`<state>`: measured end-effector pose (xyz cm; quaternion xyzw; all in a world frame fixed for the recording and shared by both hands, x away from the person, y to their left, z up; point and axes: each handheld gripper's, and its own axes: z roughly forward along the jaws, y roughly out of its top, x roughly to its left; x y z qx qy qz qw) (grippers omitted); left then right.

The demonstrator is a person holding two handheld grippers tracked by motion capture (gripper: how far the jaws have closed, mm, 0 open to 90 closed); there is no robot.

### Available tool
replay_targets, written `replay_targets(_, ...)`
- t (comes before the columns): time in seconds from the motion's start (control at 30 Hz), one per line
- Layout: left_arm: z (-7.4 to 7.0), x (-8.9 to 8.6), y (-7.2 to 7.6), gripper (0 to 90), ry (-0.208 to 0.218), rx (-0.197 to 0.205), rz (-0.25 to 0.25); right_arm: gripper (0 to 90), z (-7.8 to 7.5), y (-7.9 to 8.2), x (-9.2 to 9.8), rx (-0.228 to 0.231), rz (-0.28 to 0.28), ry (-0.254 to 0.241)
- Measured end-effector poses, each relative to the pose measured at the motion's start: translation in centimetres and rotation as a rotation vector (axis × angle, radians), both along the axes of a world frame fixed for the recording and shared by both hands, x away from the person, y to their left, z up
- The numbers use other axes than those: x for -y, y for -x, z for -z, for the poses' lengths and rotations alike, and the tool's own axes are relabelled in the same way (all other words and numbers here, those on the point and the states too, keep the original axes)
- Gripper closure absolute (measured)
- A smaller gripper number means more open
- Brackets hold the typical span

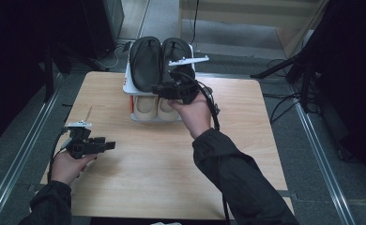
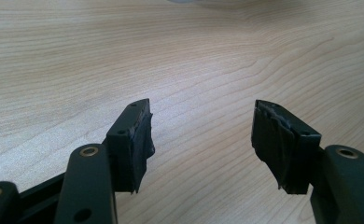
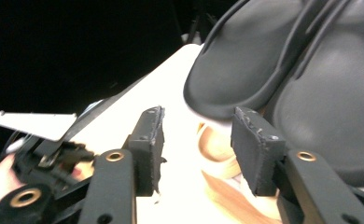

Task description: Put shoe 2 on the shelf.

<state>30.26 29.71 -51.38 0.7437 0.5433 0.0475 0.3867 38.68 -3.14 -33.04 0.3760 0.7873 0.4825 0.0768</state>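
Note:
A pair of black sandals [image 1: 145,63] [image 3: 264,60] lies on the top shelf of a small white rack [image 1: 126,87] at the table's far edge. On the lower shelf sits a pair of beige slippers [image 1: 147,106] [image 3: 215,151]. My right gripper [image 1: 158,89] [image 3: 196,144] hovers at the front of the rack, level with the top shelf; it is open, and the near end of a sandal lies just beyond the pads. My left gripper [image 1: 110,146] [image 2: 201,140] stands open over bare wood at the table's left, nothing between its fingers.
The wooden table [image 1: 171,164] [image 2: 171,56] carries just the rack. Dark floor with metal rails and cables surrounds it. In the right gripper view the left hand's gripper [image 3: 45,158] shows far off at lower left.

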Motion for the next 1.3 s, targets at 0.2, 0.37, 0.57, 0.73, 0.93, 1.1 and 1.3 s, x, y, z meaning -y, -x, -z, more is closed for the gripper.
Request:
replay_targets(0.2,0.0,0.0,0.0,39.3,0.003,-0.005,-0.011,54.0,1.3,1.8,1.5,0.003,-0.056,0.000)
replay_targets(0.37,0.0,0.1,0.0,39.0,-0.004,-0.005,-0.013,51.8,2.5,3.2,2.7,-0.010,-0.103,-0.037)
replay_targets(0.57,0.0,0.4,0.0,38.6,-0.010,-0.007,-0.012,49.3,4.8,4.8,3.7,-0.008,-0.136,-0.027)
replay_targets(0.73,0.2,0.6,0.0,40.0,-0.017,-0.008,-0.020,48.0,7.1,5.6,4.9,-0.004,-0.135,-0.029)
replay_targets(0.93,0.2,0.6,-0.1,39.8,-0.017,-0.008,-0.018,47.3,9.4,5.9,6.6,-0.046,-0.119,-0.055)
replay_targets(1.1,0.3,0.6,-0.1,40.0,-0.019,-0.012,-0.014,47.0,11.4,6.0,7.8,-0.085,-0.134,-0.057)
replay_targets(1.3,0.3,0.7,0.0,39.5,-0.025,-0.014,-0.008,47.8,13.1,6.5,8.6,-0.054,-0.130,-0.044)
